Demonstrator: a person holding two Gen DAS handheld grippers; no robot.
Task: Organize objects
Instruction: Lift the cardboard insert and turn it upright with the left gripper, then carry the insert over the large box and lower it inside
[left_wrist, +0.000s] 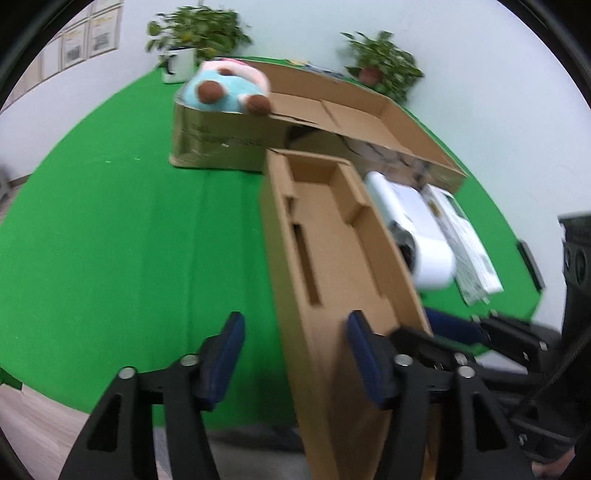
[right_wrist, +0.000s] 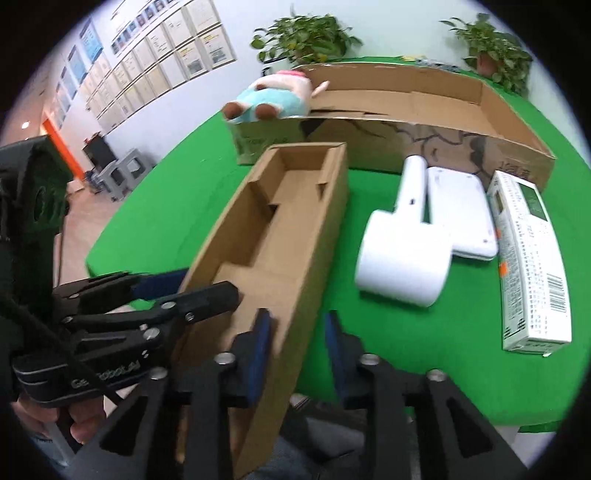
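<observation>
A long open brown cardboard tray (left_wrist: 332, 266) (right_wrist: 273, 236) juts over the near edge of the green table. My left gripper (left_wrist: 295, 332) straddles its left wall, jaws apart and not closed on it. My right gripper (right_wrist: 297, 328) straddles its right wall, jaws apart too. A white handled device (right_wrist: 402, 254) (left_wrist: 413, 229), a white flat case (right_wrist: 458, 206) and a green-and-white printed box (right_wrist: 528, 262) (left_wrist: 469, 236) lie on the table right of the tray. A blue-and-pink plush toy (left_wrist: 225, 86) (right_wrist: 273, 98) lies on top of a large cardboard box (left_wrist: 221, 142) (right_wrist: 424, 107) behind.
The green table (left_wrist: 129, 229) (right_wrist: 406, 354) ends close in front of me. Two potted plants (left_wrist: 195, 33) (left_wrist: 384, 64) and a white mug (left_wrist: 179, 64) stand at the far edge by the wall. Floor and grey stools (right_wrist: 122, 170) lie to the left.
</observation>
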